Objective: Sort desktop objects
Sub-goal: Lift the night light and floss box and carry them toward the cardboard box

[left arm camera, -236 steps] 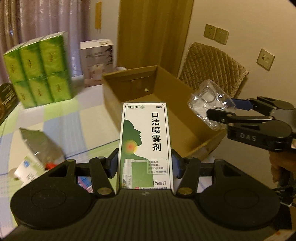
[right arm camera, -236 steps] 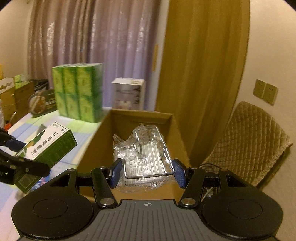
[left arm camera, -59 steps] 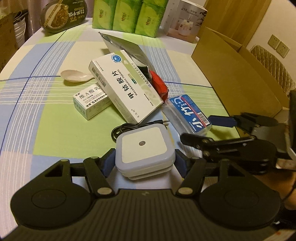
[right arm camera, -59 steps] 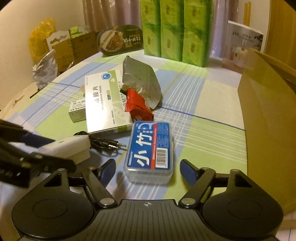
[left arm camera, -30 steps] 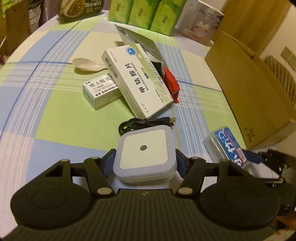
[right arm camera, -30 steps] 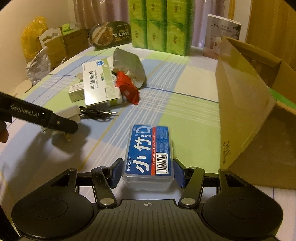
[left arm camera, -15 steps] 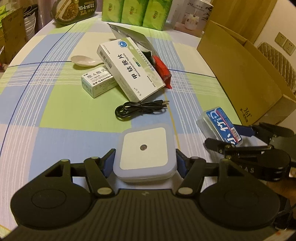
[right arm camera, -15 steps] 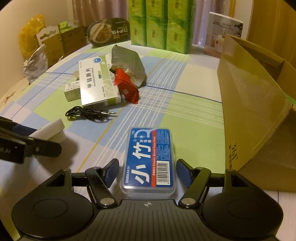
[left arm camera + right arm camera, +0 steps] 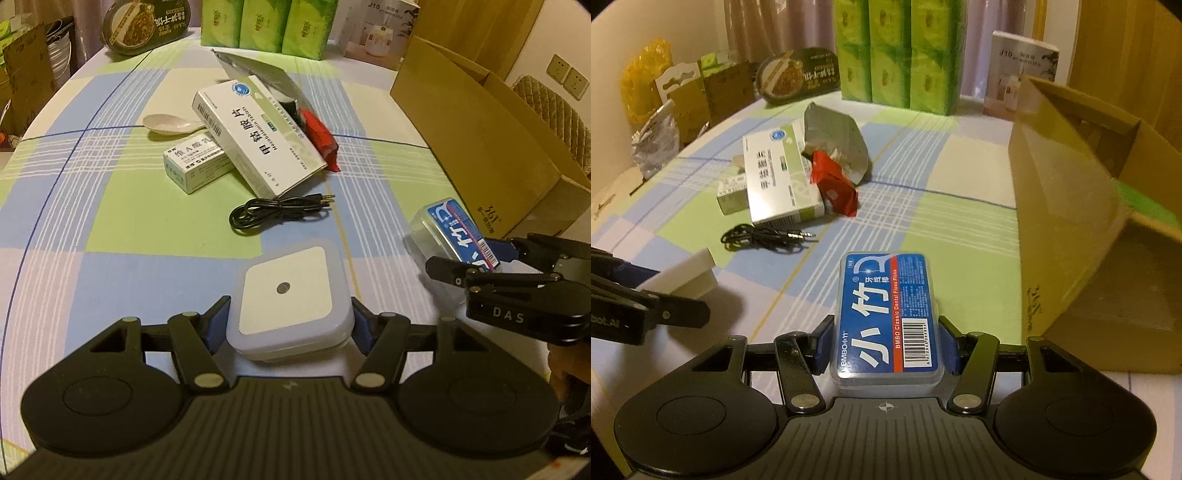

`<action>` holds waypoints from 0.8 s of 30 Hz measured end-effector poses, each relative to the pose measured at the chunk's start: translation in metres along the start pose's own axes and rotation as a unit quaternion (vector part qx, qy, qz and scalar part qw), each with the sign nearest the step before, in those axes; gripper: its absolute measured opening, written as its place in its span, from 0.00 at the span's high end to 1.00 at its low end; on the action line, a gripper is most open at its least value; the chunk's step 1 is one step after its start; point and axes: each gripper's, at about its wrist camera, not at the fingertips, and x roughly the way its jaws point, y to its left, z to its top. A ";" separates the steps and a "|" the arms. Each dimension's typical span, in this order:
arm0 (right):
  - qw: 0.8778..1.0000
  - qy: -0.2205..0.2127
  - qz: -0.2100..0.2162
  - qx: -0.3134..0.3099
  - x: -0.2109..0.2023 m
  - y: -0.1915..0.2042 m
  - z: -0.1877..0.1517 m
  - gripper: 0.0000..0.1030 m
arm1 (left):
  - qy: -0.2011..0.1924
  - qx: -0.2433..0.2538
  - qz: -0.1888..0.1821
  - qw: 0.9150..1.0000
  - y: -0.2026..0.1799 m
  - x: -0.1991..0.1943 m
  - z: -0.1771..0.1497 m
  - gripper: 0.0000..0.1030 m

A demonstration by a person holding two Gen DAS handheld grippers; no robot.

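Left wrist view: the left gripper [image 9: 290,326] clamps the square white plastic night-light [image 9: 290,302] by its two side edges, face up and clear of the checked tablecloth [image 9: 110,221], a hold that appears meant for carrying it to the open brown cardboard box [image 9: 480,122] at far right. Right wrist view: the right gripper [image 9: 886,349] is closing its jaws on the clear plastic floss-pick case with the blue label [image 9: 888,317], blue pads against its long sides near the rear end, label up, the box [image 9: 1067,206] just beside it, presumably its destination. The loose black audio cable [image 9: 764,236] and white-and-green medicine carton [image 9: 779,177] lie unsorted on the cloth.
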 end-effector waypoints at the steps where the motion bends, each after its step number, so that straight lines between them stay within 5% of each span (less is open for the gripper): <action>1: 1.000 -0.003 -0.001 0.001 -0.004 0.000 0.000 0.48 | -0.001 0.001 0.000 1.000 -0.002 -0.002 0.000 0.41; 24: 0.998 -0.053 -0.023 0.031 -0.093 -0.014 -0.014 0.48 | -0.038 0.037 -0.008 0.999 -0.046 -0.056 -0.003 0.41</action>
